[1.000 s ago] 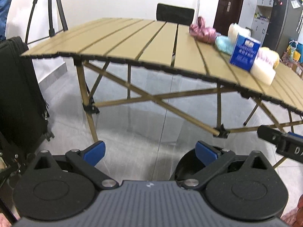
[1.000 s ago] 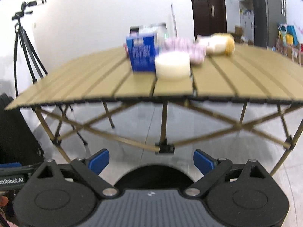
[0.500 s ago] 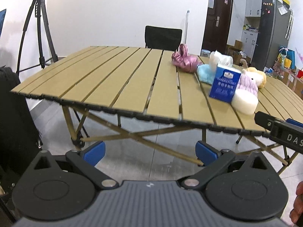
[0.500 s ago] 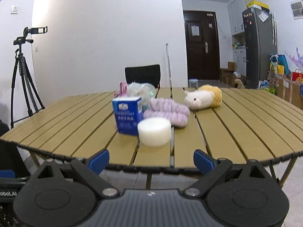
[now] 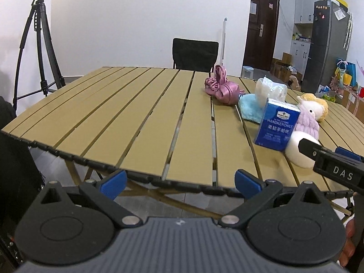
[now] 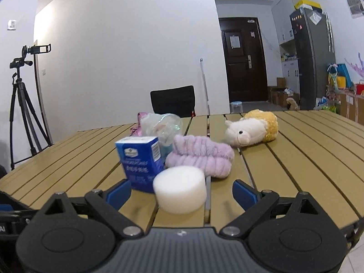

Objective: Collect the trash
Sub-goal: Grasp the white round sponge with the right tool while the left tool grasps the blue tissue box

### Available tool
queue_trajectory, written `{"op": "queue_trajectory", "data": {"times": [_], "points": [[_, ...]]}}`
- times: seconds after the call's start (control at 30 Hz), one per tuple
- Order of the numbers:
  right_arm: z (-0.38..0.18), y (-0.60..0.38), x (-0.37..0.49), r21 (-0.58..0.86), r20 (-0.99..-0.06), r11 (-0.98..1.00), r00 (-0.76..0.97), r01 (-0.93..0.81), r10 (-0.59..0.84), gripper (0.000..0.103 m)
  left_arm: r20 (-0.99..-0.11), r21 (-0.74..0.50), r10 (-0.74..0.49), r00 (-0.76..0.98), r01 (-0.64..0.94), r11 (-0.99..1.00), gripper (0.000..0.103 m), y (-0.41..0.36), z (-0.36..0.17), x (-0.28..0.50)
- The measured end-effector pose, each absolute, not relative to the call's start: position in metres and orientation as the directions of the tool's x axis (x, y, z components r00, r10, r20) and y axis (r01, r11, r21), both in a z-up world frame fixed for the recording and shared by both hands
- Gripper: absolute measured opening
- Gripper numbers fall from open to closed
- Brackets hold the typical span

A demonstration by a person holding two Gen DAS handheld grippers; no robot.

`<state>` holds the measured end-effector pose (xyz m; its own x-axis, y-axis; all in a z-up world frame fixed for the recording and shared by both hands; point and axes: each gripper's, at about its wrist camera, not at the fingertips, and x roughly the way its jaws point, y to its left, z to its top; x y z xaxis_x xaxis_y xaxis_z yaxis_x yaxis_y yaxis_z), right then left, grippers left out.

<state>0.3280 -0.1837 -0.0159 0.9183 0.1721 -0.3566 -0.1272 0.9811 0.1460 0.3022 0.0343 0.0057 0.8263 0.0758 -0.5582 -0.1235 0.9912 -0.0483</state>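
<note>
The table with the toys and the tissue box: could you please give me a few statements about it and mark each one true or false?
1. The blue tissue box stands upright on the table. True.
2. The right gripper is shut on the white foam puck. False: it is open, and the puck sits on the table ahead of it.
3. The plush sheep lies beyond the purple fuzzy cloth. True.
4. The left gripper holds the pink cloth. False: it is open and empty, back at the table's edge.
5. A black chair stands behind the table. True.
</note>
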Motion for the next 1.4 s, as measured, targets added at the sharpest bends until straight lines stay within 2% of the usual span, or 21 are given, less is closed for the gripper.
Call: {"op": "queue_trajectory", "data": {"times": [0.17,0.37,0.43,0.57,0.63,1.03,1.4], "points": [[-0.022,-0.182,0.347,0.138,-0.365,0.979,0.911,-0.150,0.191,0.094,-0.553,-0.043,0.072,0.830,-0.114,0.992,0.103,0.033,0.005,0.318],[-0.029,-0.178,0.355,0.106,-0.370,0.983,0.912,-0.150,0.179,0.085,-0.566,-0.069,0.054,0.822,-0.112,0.991,0.103,0.036,0.002,0.333],[-0.029,-0.177,0.357,0.102,-0.371,0.984,0.912,-0.148,0.176,0.073,-0.566,-0.085,0.043,0.823,-0.111,0.990,0.103,0.037,0.003,0.336],[-0.033,-0.175,0.363,0.094,-0.390,0.984,0.903,-0.154,0.179,0.068,-0.563,-0.083,0.034,0.826,-0.097,0.992,0.103,0.033,0.004,0.340],[-0.035,-0.176,0.365,0.103,-0.399,0.981,0.896,-0.164,0.192,0.058,-0.560,-0.087,0.028,0.828,-0.093,0.992,0.103,0.032,0.004,0.340],[-0.024,-0.192,0.351,0.162,-0.340,0.971,0.914,-0.174,0.221,0.055,-0.528,-0.112,-0.024,0.849,-0.041,0.993,0.103,0.009,0.011,0.346],[-0.018,-0.230,0.344,0.202,-0.308,0.976,0.941,-0.079,0.140,0.055,-0.501,-0.118,-0.072,0.862,0.015,0.993,0.103,-0.025,0.015,0.361]]}}
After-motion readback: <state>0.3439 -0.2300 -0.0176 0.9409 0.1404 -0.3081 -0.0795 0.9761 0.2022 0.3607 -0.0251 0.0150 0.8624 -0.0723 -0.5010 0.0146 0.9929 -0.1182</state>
